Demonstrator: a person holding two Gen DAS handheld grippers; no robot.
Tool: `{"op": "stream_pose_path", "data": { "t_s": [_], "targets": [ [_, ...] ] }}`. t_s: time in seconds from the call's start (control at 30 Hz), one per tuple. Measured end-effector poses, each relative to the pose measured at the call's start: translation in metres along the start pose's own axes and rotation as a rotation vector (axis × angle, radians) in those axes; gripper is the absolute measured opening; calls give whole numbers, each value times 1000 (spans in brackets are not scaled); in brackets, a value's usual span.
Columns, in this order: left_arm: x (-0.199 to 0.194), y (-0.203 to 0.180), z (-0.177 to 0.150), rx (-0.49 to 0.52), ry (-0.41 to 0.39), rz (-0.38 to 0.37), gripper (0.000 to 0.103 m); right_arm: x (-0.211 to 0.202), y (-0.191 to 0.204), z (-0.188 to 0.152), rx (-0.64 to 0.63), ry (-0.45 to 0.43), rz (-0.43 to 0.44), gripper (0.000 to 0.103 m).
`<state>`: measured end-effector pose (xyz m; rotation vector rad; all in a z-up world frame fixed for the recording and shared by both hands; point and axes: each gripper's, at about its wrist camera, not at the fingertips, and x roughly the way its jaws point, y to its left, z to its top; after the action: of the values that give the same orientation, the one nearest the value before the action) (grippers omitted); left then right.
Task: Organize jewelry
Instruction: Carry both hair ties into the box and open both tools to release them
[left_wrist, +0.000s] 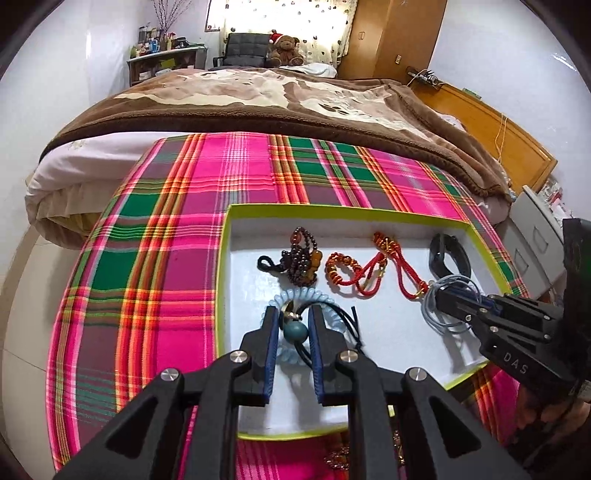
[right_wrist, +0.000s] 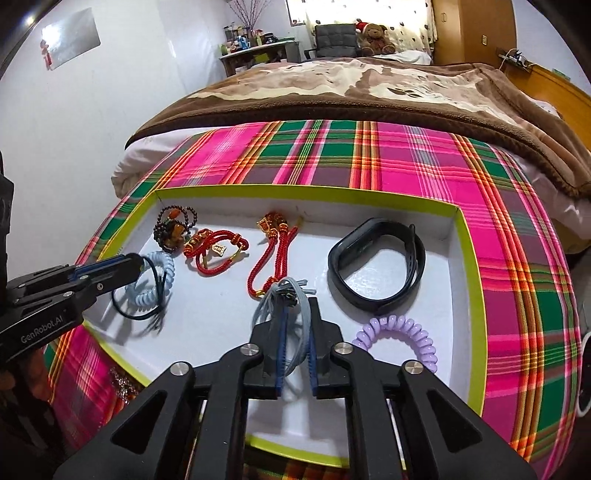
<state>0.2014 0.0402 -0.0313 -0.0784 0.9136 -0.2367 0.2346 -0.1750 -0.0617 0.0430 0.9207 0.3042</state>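
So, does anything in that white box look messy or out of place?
Mostly tidy. The grey cord is bunched in a tangle between the right gripper jaws, and a black cord loops loosely over the pale blue coil.

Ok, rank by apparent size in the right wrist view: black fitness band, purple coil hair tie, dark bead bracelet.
1. black fitness band
2. purple coil hair tie, though it lies nearer the camera
3. dark bead bracelet, farthest back, so its rank is less sure
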Motion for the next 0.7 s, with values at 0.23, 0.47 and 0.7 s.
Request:
{"op": "stream_pose_path", "data": {
  "t_s": [0.23,0.47,0.7],
  "targets": [
    [-1,1,-1,-3,-3,-10,25,-1,0,0,-2,-6,-8,31],
    [-5,-1,-2,-1,-9,-10,32,-5,2,0,-12,-24,-17,45],
    [-12,-4,-4,-3,-25,-15,37,-11,4,-2,-19,-38,-29,45]
  ]
}}
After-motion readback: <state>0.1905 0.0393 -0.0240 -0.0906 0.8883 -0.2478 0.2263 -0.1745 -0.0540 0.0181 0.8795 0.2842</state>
